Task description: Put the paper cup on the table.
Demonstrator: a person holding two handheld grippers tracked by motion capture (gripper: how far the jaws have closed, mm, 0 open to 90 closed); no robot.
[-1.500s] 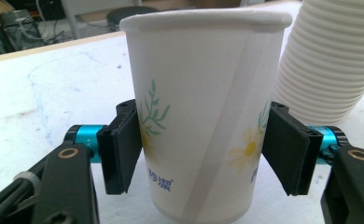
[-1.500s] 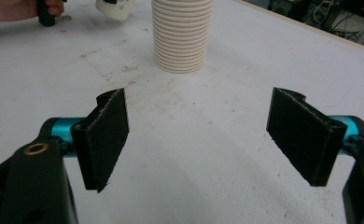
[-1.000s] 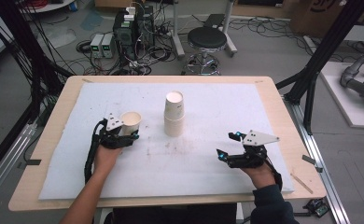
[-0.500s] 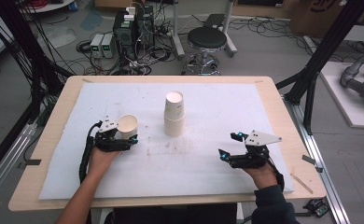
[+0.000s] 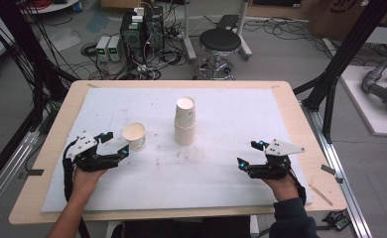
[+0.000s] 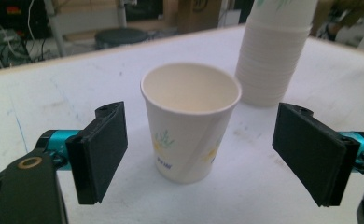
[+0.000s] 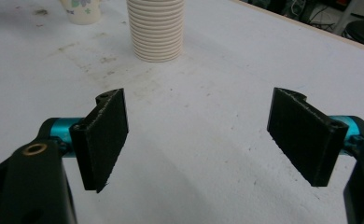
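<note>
A single paper cup (image 5: 134,136) (image 6: 192,126) with a flower print stands upright and empty on the white mat (image 5: 231,109). My left gripper (image 5: 116,144) (image 6: 201,116) is open just left of it, one jaw on each side and neither touching it. A tall stack of paper cups (image 5: 185,121) (image 6: 273,51) (image 7: 156,30) stands at the mat's middle, to the right of the single cup. My right gripper (image 5: 247,153) (image 7: 196,100) is open over bare mat at the near right, pointing toward the stack with nothing between its jaws. The single cup (image 7: 82,10) appears far off in the right gripper view.
The mat covers a wooden table (image 5: 300,114); faint brown stains (image 5: 181,156) mark it in front of the stack. Beyond the far edge stand a stool (image 5: 221,42) and electronics with cables (image 5: 142,29). Black frame posts (image 5: 338,64) rise at both sides.
The single cup shifted slightly toward the near left and now rests on the mat. My left gripper has opened and drawn back from it. My right gripper has barely moved.
</note>
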